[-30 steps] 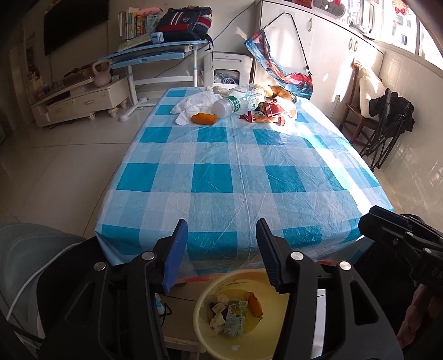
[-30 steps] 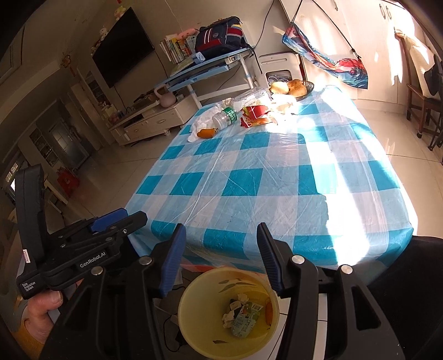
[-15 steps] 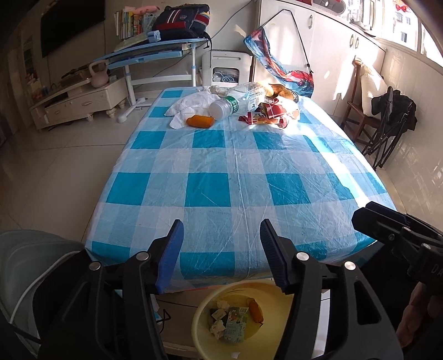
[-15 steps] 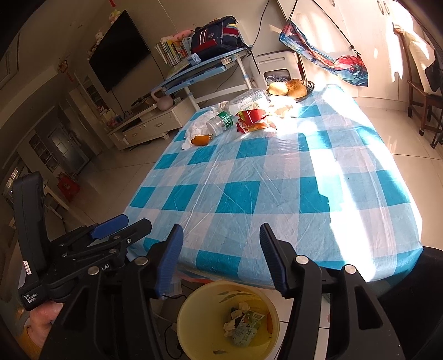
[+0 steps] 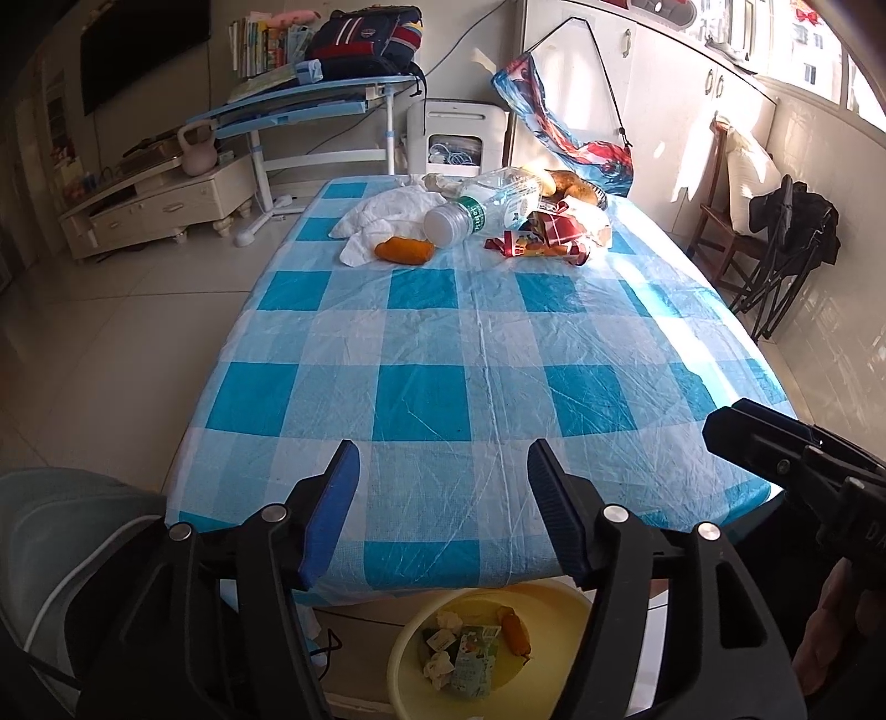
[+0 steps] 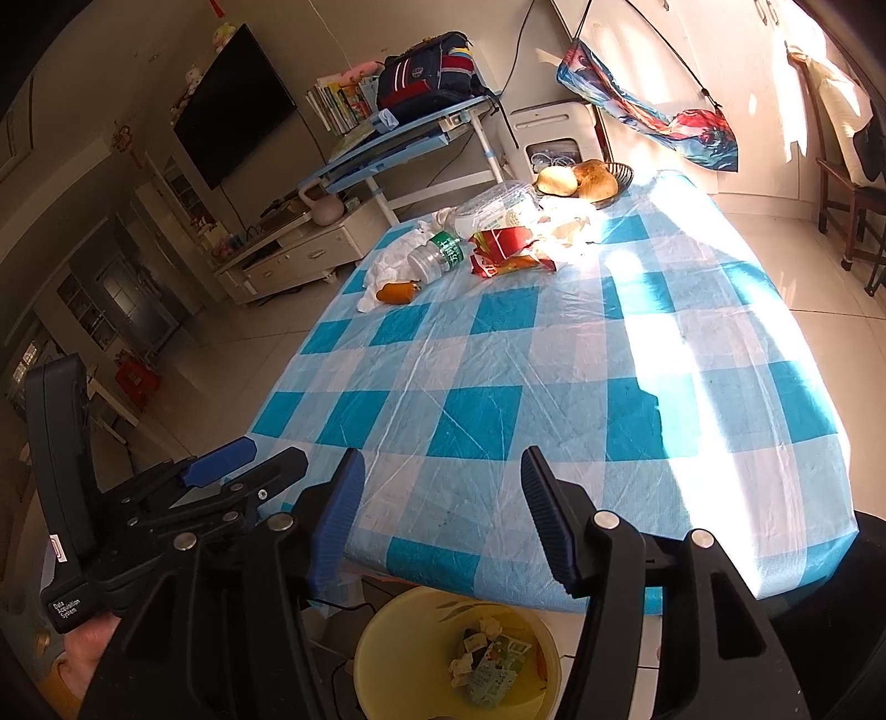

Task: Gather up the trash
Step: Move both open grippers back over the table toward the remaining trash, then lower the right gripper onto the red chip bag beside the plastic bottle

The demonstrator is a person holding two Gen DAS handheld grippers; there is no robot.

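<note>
A yellow bin (image 5: 559,606) (image 6: 387,637) stands on the floor below the table's near edge, with scraps and a carton inside. At the far end of the blue checked table (image 5: 421,354) (image 6: 554,354) lie an orange piece (image 5: 403,250) (image 6: 394,292), a clear plastic bottle (image 5: 482,205) (image 6: 470,232), a red snack wrapper (image 5: 548,235) (image 6: 506,249) and a white cloth (image 5: 382,219). My left gripper (image 5: 443,498) and right gripper (image 6: 443,498) are both open and empty, above the near table edge.
A basket with bread rolls (image 6: 581,180) sits at the far table corner. A blue desk with a backpack (image 5: 360,44) stands behind. A chair (image 5: 736,183) with dark clothing is on the right. A grey seat (image 5: 66,531) is at my lower left.
Both grippers have risen and moved forward over the near table edge. The bin has slipped lower in both views. Both stay open.
</note>
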